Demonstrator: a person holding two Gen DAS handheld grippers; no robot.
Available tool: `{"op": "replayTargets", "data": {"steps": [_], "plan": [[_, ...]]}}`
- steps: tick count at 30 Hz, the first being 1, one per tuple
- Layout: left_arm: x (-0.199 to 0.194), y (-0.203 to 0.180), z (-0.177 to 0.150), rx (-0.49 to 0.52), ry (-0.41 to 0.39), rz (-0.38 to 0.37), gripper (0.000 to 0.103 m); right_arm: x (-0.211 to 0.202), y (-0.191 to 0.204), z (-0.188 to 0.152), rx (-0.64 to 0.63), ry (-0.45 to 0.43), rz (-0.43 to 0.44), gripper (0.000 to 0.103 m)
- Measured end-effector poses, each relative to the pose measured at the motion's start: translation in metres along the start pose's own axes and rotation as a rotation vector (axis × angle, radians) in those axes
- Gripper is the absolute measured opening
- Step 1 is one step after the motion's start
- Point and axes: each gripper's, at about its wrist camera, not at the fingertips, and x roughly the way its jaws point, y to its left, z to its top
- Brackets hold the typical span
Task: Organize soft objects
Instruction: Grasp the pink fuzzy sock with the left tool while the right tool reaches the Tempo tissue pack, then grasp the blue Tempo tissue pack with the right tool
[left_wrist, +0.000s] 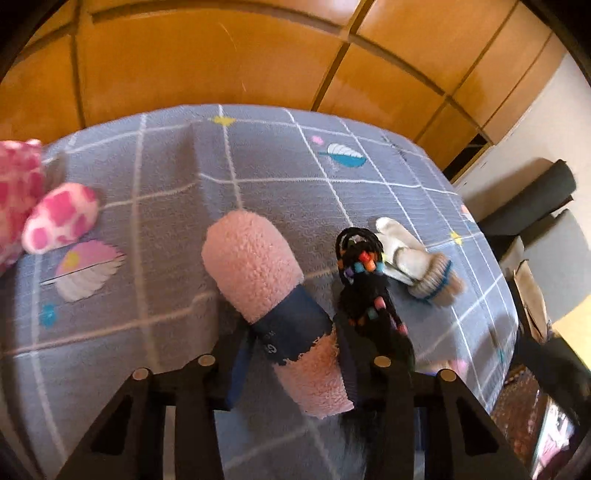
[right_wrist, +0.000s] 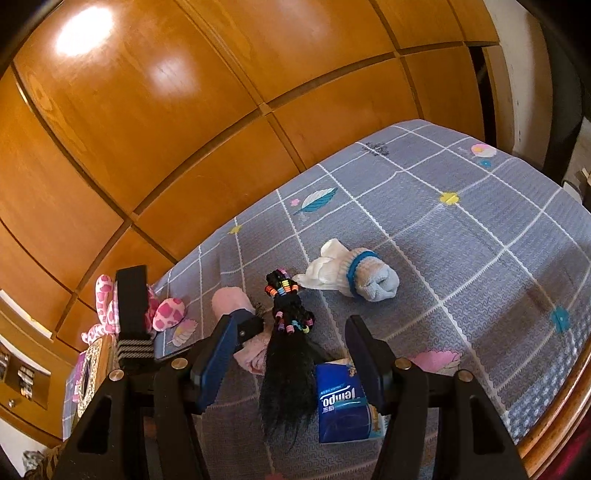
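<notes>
A pink fluffy roll (left_wrist: 251, 266) with a dark blue band lies on the grey checked bedcover (left_wrist: 166, 184). My left gripper (left_wrist: 295, 350) is shut on its near end, with a blue pad against each side. Right beside it lies a black hair bundle (left_wrist: 364, 291) with coloured beads. Beyond that is a white rolled sock (left_wrist: 417, 262) with a blue stripe. In the right wrist view my right gripper (right_wrist: 291, 328) stands open above the hair bundle (right_wrist: 286, 354) and a blue tissue pack (right_wrist: 343, 406), touching neither. The white sock (right_wrist: 354, 275) lies further off.
A pink spotted plush toy (left_wrist: 59, 218) sits at the bed's left side. Orange wooden cupboard doors (right_wrist: 147, 110) rise behind the bed. The bed's wooden edge (right_wrist: 554, 424) runs along the right. Dark furniture (left_wrist: 535, 199) stands past the bed's right side.
</notes>
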Motion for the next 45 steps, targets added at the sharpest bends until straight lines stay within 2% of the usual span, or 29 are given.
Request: {"op": "replayTargets", "data": {"steps": [8,15,17,19,24,27,30,34,35,36,37,40,42,45], "plan": [[-0.062,0.027,-0.052,0.038,-0.03,0.029,0.043,0.005,-0.001,0.0,0.003,0.034,-0.029,0.062],[-0.079,0.052,-0.104,0.038,0.008,0.09,0.043,0.008,-0.017,0.001,0.105,0.067,-0.049,0.062],[-0.075,0.059,-0.115,0.015,0.026,0.095,0.044,0.017,-0.022,0.0,0.134,0.141,-0.056,0.062],[-0.074,0.066,-0.119,-0.006,0.005,0.071,0.044,0.033,-0.026,-0.003,0.169,0.253,-0.079,0.061],[-0.069,0.072,-0.123,-0.047,0.003,0.043,0.047,0.058,-0.01,-0.008,0.065,0.416,-0.258,0.061],[-0.069,0.072,-0.125,-0.042,-0.006,0.044,0.047,0.069,0.004,-0.015,-0.047,0.483,-0.33,0.061],[-0.068,0.071,-0.124,-0.049,-0.012,0.038,0.048,0.077,0.015,-0.02,-0.141,0.512,-0.396,0.061],[-0.068,0.073,-0.127,-0.059,-0.02,0.029,0.049,0.09,0.018,-0.027,-0.17,0.573,-0.426,0.061],[-0.069,0.074,-0.127,-0.058,-0.021,0.028,0.049,0.091,0.02,-0.027,-0.183,0.577,-0.426,0.061],[-0.069,0.074,-0.128,-0.057,-0.022,0.026,0.049,0.091,0.024,-0.029,-0.199,0.583,-0.411,0.054],[-0.069,0.074,-0.128,-0.059,-0.023,0.024,0.049,0.091,0.028,-0.03,-0.204,0.591,-0.388,0.054],[-0.07,0.075,-0.129,-0.064,-0.027,0.02,0.049,0.083,0.047,-0.038,-0.211,0.62,-0.212,0.054],[-0.071,0.074,-0.13,-0.06,-0.029,0.023,0.049,0.079,0.061,-0.042,-0.253,0.608,-0.145,0.054],[-0.071,0.075,-0.13,-0.064,-0.028,0.021,0.049,0.086,0.076,-0.052,-0.324,0.606,-0.147,0.054]]}}
